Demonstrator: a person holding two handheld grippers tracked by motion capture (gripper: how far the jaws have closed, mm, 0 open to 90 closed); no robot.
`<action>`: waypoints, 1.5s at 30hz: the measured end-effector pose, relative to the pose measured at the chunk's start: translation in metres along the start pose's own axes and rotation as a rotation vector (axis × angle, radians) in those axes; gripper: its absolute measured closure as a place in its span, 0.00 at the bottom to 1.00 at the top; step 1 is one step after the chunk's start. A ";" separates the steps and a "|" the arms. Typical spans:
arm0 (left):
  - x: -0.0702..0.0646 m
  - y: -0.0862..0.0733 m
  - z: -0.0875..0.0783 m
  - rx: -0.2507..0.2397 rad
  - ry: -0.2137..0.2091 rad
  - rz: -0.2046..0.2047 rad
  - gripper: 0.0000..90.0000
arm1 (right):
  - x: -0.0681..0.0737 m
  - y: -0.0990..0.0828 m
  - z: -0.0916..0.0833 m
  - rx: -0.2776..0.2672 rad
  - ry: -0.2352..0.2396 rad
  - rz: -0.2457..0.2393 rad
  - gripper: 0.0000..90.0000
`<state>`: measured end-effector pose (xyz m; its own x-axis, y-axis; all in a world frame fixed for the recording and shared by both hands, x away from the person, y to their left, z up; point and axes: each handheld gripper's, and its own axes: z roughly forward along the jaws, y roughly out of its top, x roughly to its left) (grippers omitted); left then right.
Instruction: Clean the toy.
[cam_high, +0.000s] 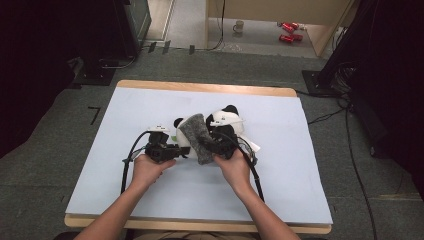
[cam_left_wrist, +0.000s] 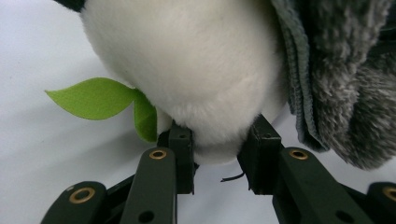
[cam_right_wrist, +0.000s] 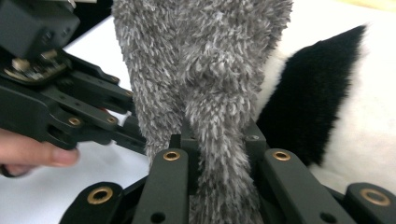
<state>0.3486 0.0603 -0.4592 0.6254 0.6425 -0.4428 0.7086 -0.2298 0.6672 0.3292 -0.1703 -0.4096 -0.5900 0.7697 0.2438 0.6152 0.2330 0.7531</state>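
A black-and-white panda plush (cam_high: 226, 120) lies mid-table on the pale mat (cam_high: 150, 105), with a grey fuzzy cloth (cam_high: 196, 131) draped over its middle. My left gripper (cam_high: 175, 149) comes in from the left and is shut on the panda's white body (cam_left_wrist: 196, 60), next to a green felt leaf (cam_left_wrist: 98, 98). The grey cloth (cam_left_wrist: 336, 84) hangs at the right of that view. My right gripper (cam_high: 209, 145) is shut on a fold of the grey cloth (cam_right_wrist: 205, 70), with its pads on either side. Behind the fold are the panda's black patch (cam_right_wrist: 317, 102) and the left gripper (cam_right_wrist: 56, 107).
The mat covers a wooden table (cam_high: 200, 88) whose edge shows at the back. On the floor beyond stand a mug (cam_high: 239, 26) and red cans (cam_high: 289, 31). Black stands (cam_high: 345, 65) and cables (cam_high: 350, 150) flank the table's right side.
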 end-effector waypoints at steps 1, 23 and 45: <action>0.002 0.000 0.001 -0.005 0.001 -0.004 0.77 | 0.000 0.000 0.001 0.004 -0.019 -0.029 0.87; 0.025 0.012 -0.001 0.009 0.002 0.060 0.78 | -0.080 -0.013 -0.067 -0.033 -0.230 0.131 0.87; 0.032 0.007 -0.002 -0.010 -0.001 0.260 0.51 | -0.072 -0.004 -0.058 -0.078 -0.142 0.091 0.86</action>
<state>0.3726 0.0804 -0.4679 0.7861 0.5624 -0.2563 0.5211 -0.3800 0.7642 0.3391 -0.2614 -0.3945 -0.4503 0.8632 0.2284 0.6169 0.1159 0.7784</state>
